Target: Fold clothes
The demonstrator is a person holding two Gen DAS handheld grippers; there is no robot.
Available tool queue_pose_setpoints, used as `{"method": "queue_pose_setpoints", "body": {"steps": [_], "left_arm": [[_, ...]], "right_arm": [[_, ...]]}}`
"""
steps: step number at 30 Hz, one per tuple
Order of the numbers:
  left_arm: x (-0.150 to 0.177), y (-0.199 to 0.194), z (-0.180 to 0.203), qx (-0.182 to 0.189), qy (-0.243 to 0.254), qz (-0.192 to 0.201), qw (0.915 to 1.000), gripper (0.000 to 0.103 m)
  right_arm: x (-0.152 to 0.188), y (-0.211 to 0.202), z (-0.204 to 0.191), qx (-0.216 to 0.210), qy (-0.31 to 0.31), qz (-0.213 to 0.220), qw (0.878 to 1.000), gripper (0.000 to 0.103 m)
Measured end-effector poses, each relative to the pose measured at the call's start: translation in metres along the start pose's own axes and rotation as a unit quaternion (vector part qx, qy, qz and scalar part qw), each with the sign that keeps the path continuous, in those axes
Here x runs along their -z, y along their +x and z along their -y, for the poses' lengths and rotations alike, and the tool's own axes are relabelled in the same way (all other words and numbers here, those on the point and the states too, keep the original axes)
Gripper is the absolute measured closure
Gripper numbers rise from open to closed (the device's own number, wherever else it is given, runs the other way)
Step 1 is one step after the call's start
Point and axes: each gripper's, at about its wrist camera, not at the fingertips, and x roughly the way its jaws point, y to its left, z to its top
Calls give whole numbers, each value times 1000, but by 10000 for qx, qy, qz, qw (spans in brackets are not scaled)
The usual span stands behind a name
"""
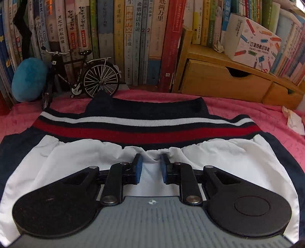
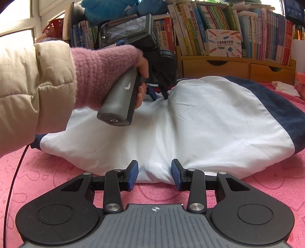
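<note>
Right gripper (image 2: pixel 154 174) sits low at the near hem of the jacket (image 2: pixel 190 124), jaws apart around a white pucker, nothing clamped yet. The left gripper (image 1: pixel 151 167) is likewise parted over gathered cloth by the striped waistband (image 1: pixel 144 131). Spread on the pink blanket (image 2: pixel 57 171), the jacket looks barely folded; the left hand (image 2: pixel 142 80) tips its tool downward.

From my left wrist view, book spines up at 12 o'clock are readable: 月光下的肚肚狼 (image 1: pixel 61 28), 同步作文 3年级 (image 1: pixel 129 24), 希腊神话传说 (image 1: pixel 137 17), and 底西万里 (image 1: pixel 161 10). At 2 o'clock the white box (image 1: pixel 253 43) says "POCKET LABEL PRINTER".
</note>
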Motion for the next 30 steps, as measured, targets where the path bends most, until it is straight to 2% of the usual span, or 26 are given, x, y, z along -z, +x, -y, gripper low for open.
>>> {"method": "queue_pose_setpoints", "body": {"steps": [3,5,7,9,11,12,15,19,20,22,24,26,29,30], "left_arm": [[24,-37,-16,131,-42,334,9993,82],[57,-74,-38,278,-271,712,9967,80],[92,-117,-61,394,-607,1120,9911,73],[119,-160,-84,401,-1164,1421,9822,59],[148,-184,-114,392,-1857,1500,9703,50],[163,-195,-129,386,-2200,1536,9625,49],[203,-223,-172,404,-3178,1554,9345,48],[217,-198,-193,735,-3961,1227,9070,45],[216,-191,-194,813,-4085,1222,9009,40],[210,-177,-194,880,-4257,1317,8909,30],[202,-166,-193,837,-4278,1543,8867,20],[192,-159,-191,746,-4171,1756,8886,11],[181,-153,-185,555,-3866,1903,9007,1],[178,-151,-182,452,-3732,1919,9066,1]], "right_arm": [[1,0,-1,16,-38,-2,10000,64],[1,0,1,-12,-7,3,10000,64],[1,-1,6,-132,113,31,9998,63],[4,-8,25,-464,626,98,9969,63],[12,-26,59,-745,1492,230,9857,63],[18,-38,79,-727,1907,343,9784,63],[32,-70,136,-296,2927,683,9533,60],[40,-81,196,145,3656,864,9266,55],[41,-81,206,152,3761,890,9222,54],[41,-78,218,31,3864,920,9177,47],[37,-72,225,-111,3842,887,9189,41],[30,-63,229,-208,3703,831,9250,36],[19,-51,229,-280,3424,802,9357,28],[16,-47,229,-299,3342,798,9386,26]]}}
